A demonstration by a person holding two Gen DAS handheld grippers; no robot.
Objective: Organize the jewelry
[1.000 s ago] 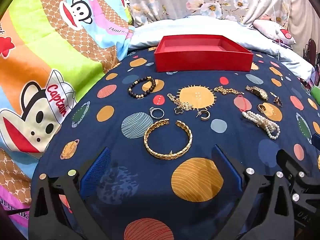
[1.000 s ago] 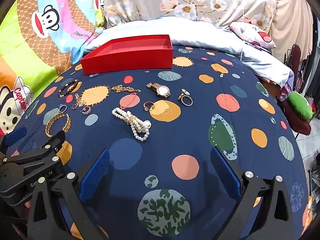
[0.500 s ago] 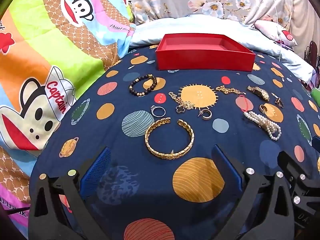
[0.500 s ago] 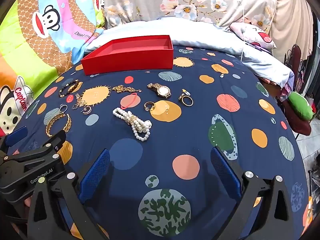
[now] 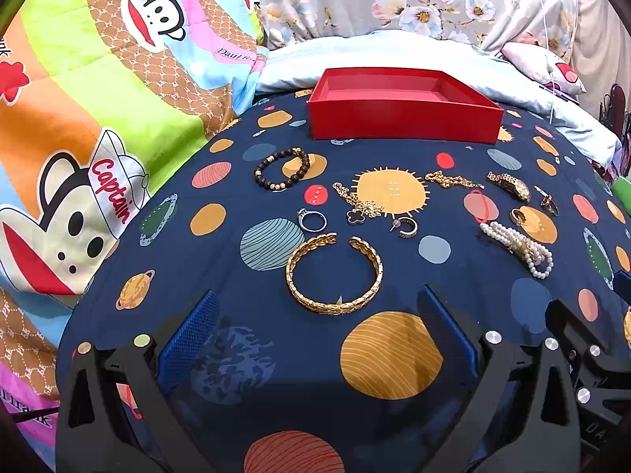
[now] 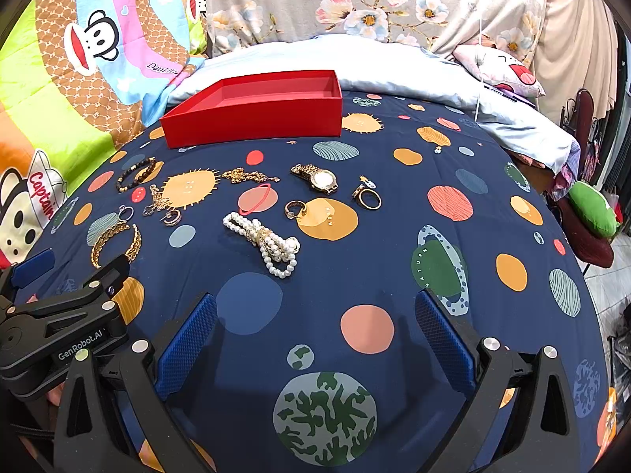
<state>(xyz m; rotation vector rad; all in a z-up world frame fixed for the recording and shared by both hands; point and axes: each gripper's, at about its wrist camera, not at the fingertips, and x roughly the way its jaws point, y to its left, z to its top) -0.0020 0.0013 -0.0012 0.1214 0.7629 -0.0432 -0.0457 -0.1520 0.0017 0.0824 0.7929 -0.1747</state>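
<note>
Planet-print navy bedding (image 5: 276, 354) carries one red box (image 5: 402, 118), open-topped with nothing visible inside, at its far edge. Nearer lie one gold cuff bangle (image 5: 334, 272), one dark bead bracelet (image 5: 282, 169), one pearl strand (image 6: 264, 240), one gold watch (image 6: 317, 178) and two gold chains. Left gripper (image 5: 315, 327) and right gripper (image 6: 315, 327) both gape wide, holding nothing.

— Finish on the left gripper (image 5: 315, 327)?
— Matte black frame, blue textured pads (image 5: 189, 327), round silver screws.
— The right gripper (image 6: 315, 327)?
— Identical build. White "GenRobot.AI" lettering shows on the left unit's body; a thin black cable trails beside it.
</note>
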